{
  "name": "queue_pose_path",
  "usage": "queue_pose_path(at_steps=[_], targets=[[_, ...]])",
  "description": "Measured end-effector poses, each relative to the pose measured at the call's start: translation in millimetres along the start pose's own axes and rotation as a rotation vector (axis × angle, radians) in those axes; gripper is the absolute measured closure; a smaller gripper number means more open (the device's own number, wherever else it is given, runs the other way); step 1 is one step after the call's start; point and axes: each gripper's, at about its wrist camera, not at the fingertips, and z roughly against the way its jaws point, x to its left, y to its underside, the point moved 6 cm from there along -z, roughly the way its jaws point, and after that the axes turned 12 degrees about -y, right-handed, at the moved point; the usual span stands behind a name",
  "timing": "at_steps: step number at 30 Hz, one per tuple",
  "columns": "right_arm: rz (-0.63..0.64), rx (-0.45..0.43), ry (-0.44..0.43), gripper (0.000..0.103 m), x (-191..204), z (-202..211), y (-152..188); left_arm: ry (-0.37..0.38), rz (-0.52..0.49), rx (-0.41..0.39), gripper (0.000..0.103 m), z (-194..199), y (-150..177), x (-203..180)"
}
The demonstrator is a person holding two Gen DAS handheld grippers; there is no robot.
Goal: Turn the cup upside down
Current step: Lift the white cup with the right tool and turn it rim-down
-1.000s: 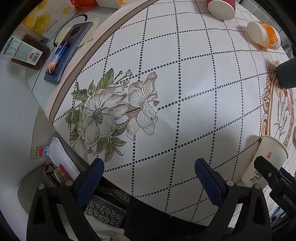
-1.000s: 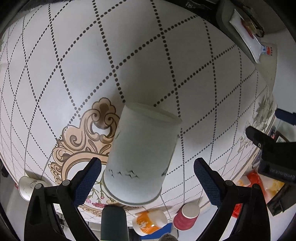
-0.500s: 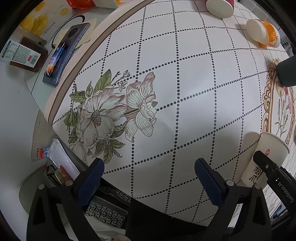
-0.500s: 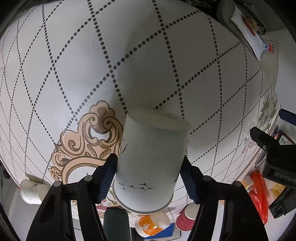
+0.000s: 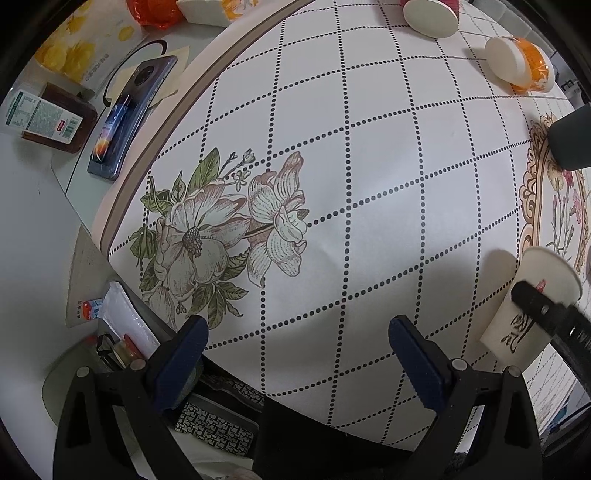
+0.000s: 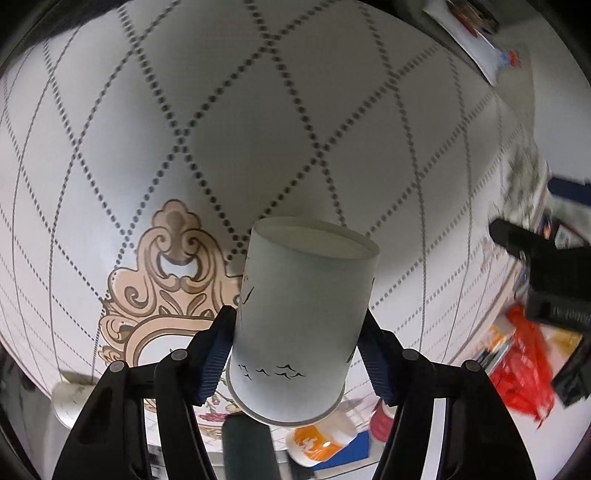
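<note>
My right gripper [image 6: 299,339] is shut on a white paper cup [image 6: 299,317] with small black bird marks, its blue pads pressing both sides. The cup is held above the patterned tablecloth [image 6: 221,110], its base end pointing away from the camera. The same cup shows in the left wrist view [image 5: 532,306] at the right edge, with a black finger of the right gripper across it. My left gripper [image 5: 299,354] is open and empty, hovering over the tablecloth's near edge [image 5: 332,369].
A pink cup [image 5: 430,14] and an orange-white cup [image 5: 521,62] lie on the far side. A dark cylinder [image 5: 572,140] stands at the right. A phone [image 5: 125,118], a box [image 5: 48,118] and bags lie off the cloth at the left.
My right gripper closed on the white cup and lifted it slightly. The left gripper stayed open and drifted a little.
</note>
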Motion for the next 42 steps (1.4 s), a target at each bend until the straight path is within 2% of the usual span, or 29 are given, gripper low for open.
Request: queue_pose_path(at_steps=[4,15,19,27,32,37,42], targets=[[-0.152,-0.012,-0.04,0.037,-13.1,0.3,9.7,-0.006,-0.014,-0.014,0.003,7.6,-3.1,-5.1],[-0.736,-0.085,-0.305,0.037,-34.3,1.7,46.0,-0.028,-0.106,-0.075,0.003,32.0,-12.6,-35.5],[-0.959,-0.129,-0.439,0.037,-25.2,-1.9,61.9,-0.032,-0.151,-0.097,0.003,40.8,-16.3,-55.3],[-1.332,-0.165,-0.649,0.037,8.2,-16.2,78.2,-0.031,-0.219,-0.133,0.003,53.3,-17.4,-81.4],[-1.576,-0.19,-0.842,0.036,29.3,-27.8,87.2,-0.028,-0.245,-0.143,0.003,58.3,-15.6,-91.2],[-1.776,-0.228,-1.007,0.037,42.5,-39.5,93.0,-0.023,-0.259,-0.148,0.003,55.3,-15.1,-85.8],[-1.916,-0.267,-1.113,0.036,51.6,-51.3,100.7,-0.021,-0.267,-0.148,0.003,56.0,-12.5,-89.2]])
